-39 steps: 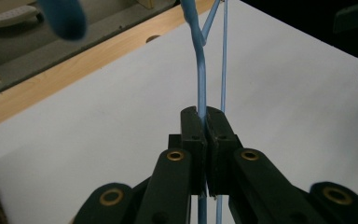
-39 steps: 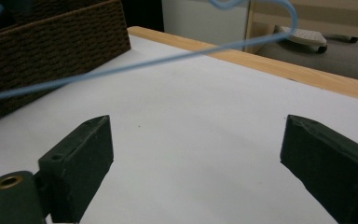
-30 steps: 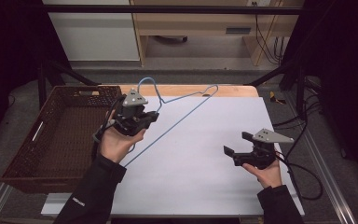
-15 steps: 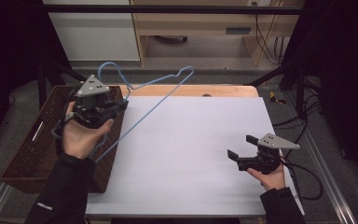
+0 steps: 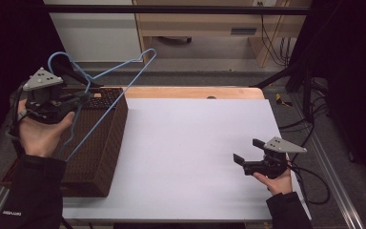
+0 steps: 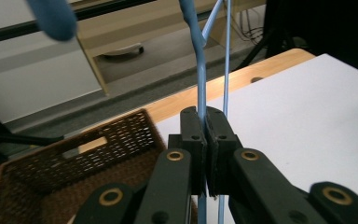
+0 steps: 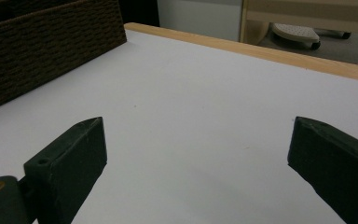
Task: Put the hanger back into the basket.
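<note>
Fingers, left gripper [image 6: 206, 135]: pressed together on one wire of the blue hanger [image 5: 106, 76], seen closely in the left gripper view.
Fingers, right gripper [image 5: 244, 158]: spread wide apart, nothing between them.
Hanger position: held up in the air above the brown wicker basket [image 5: 100, 148], hook end high at the left, long wire slanting down past the hand.
Basket: stands on the left part of the white worktop [image 5: 190, 143].
Right gripper position: low over the worktop near its right edge, well apart from basket and hanger.
</note>
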{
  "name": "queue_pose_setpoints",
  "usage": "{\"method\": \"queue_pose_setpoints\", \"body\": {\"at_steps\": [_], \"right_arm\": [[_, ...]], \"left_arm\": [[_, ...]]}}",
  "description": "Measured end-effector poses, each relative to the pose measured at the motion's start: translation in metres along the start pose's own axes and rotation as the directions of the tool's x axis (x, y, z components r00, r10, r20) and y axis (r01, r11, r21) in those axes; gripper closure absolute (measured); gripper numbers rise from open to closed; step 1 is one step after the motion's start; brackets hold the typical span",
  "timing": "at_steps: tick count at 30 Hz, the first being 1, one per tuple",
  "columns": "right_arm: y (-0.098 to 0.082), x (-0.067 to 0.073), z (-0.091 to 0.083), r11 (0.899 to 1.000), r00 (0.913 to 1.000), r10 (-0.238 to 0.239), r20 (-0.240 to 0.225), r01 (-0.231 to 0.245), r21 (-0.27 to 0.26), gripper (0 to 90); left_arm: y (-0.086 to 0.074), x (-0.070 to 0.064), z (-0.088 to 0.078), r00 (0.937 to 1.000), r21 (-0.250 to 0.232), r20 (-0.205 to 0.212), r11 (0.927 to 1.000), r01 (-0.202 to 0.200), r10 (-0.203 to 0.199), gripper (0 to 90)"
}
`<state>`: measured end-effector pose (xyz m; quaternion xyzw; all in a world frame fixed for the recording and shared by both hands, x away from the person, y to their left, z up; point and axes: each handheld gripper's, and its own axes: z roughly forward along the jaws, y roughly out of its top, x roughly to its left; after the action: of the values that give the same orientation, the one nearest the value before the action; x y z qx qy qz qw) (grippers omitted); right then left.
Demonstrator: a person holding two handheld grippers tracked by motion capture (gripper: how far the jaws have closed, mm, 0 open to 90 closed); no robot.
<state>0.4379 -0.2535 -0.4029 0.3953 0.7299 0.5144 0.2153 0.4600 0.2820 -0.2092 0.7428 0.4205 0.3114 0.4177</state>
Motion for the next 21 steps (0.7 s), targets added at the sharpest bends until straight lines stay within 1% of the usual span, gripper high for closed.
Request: {"method": "queue_pose_setpoints", "body": {"at_steps": [1, 5, 8, 11, 12, 13, 15, 20, 21], "right_arm": [[0.0, 0.0, 0.0, 1.0, 1.0, -0.005, 0.004, 0.005, 0.001, 4.9], [0.0, 0.0, -0.001, 1.0, 1.0, -0.004, 0.007, 0.004, -0.004, 4.8], [0.001, 0.0, -0.002, 1.0, 1.0, -0.004, 0.008, 0.004, -0.006, 4.7], [0.001, 0.0, -0.002, 1.0, 0.9999, -0.005, 0.009, 0.005, -0.005, 4.7], [0.0, 0.0, -0.001, 1.0, 0.9999, -0.007, 0.008, 0.007, -0.002, 4.7], [0.0, 0.0, -0.001, 1.0, 0.9999, -0.007, 0.008, 0.007, 0.0, 4.7], [0.0, 0.001, -0.001, 1.0, 0.9999, -0.007, 0.01, 0.007, 0.002, 4.8], [0.0, 0.001, 0.0, 1.0, 0.9999, -0.011, 0.007, 0.011, 0.007, 4.8], [0.0, 0.001, 0.0, 1.0, 0.9999, -0.013, 0.007, 0.013, 0.007, 4.8]], "left_arm": [[-0.003, 0.007, -0.001, 0.9996, 0.006, -0.028, 1.0, 0.004, -0.004, 87.8], [-0.011, 0.018, -0.002, 0.9984, 0.017, -0.055, 0.9998, 0.012, -0.011, 87.7], [-0.018, 0.027, -0.003, 0.9965, 0.039, -0.083, 0.9992, 0.002, 0.002, 87.7], [-0.025, 0.037, -0.003, 0.9944, 0.059, -0.106, 0.9983, 0.006, 0.0, 87.7], [-0.025, 0.037, -0.003, 0.9944, 0.059, -0.106, 0.9983, 0.006, 0.0, 87.7], [-0.031, 0.045, -0.004, 0.9927, 0.071, -0.121, 0.9975, 0.007, 0.002, 87.7], [-0.037, 0.052, -0.005, 0.9924, 0.081, -0.123, 0.9966, 0.01, 0.0, 87.7], [-0.05, 0.068, -0.006, 0.9887, 0.1, -0.149, 0.9946, 0.027, -0.012, 87.7], [-0.053, 0.071, -0.007, 0.9878, 0.107, -0.156, 0.994, 0.023, -0.006, 87.7]]}}
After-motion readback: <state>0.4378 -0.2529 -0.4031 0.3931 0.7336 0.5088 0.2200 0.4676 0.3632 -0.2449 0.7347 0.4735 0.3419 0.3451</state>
